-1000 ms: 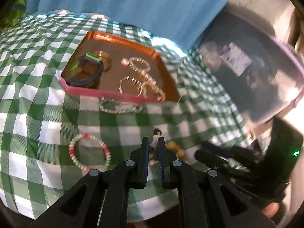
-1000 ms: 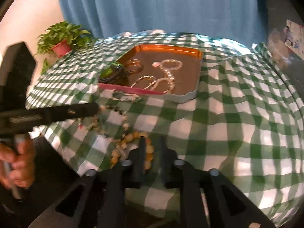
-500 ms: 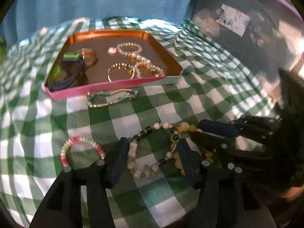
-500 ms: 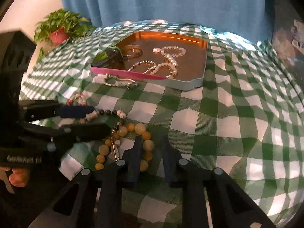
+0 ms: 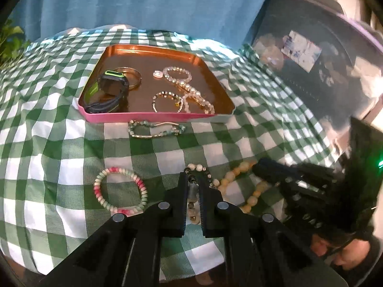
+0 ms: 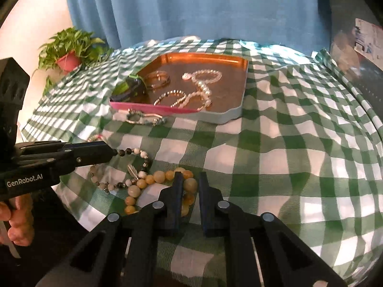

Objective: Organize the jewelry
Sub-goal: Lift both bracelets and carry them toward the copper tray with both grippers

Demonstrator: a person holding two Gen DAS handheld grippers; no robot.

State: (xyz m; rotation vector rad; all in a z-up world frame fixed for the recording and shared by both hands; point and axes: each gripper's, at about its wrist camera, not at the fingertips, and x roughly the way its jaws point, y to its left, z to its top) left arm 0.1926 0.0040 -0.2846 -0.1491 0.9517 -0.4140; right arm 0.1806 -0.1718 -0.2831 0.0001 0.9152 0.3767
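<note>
A green-and-white checked cloth point(image 6: 275, 143) covers the table in front of a blue curtain point(image 6: 191, 7), with a potted plant point(image 6: 69, 52) off at one corner. The left gripper point(image 5: 193, 179) has just closed its jaws on the dark-and-white bead bracelet point(image 6: 141, 165), and the right gripper point(image 6: 189, 179) has just closed its jaws on the amber bead bracelet point(image 6: 143, 186), a large bead pinched between them. The two strands lie tangled together at the near edge of the cloth, so the step in hand looks like separating them before either goes away. The next move probably calls for drawing the hands gently apart without snapping a cord, then carrying one piece forward. The copper tray point(image 5: 134, 51), already holding a watch point(image 5: 107, 91) and several bracelets, sits well beyond both tools; a pink-and-green bracelet point(image 5: 119, 189) lies just left of the left gripper, and a green stone bracelet point(image 5: 155, 129) rests against the tray's near rim.
</note>
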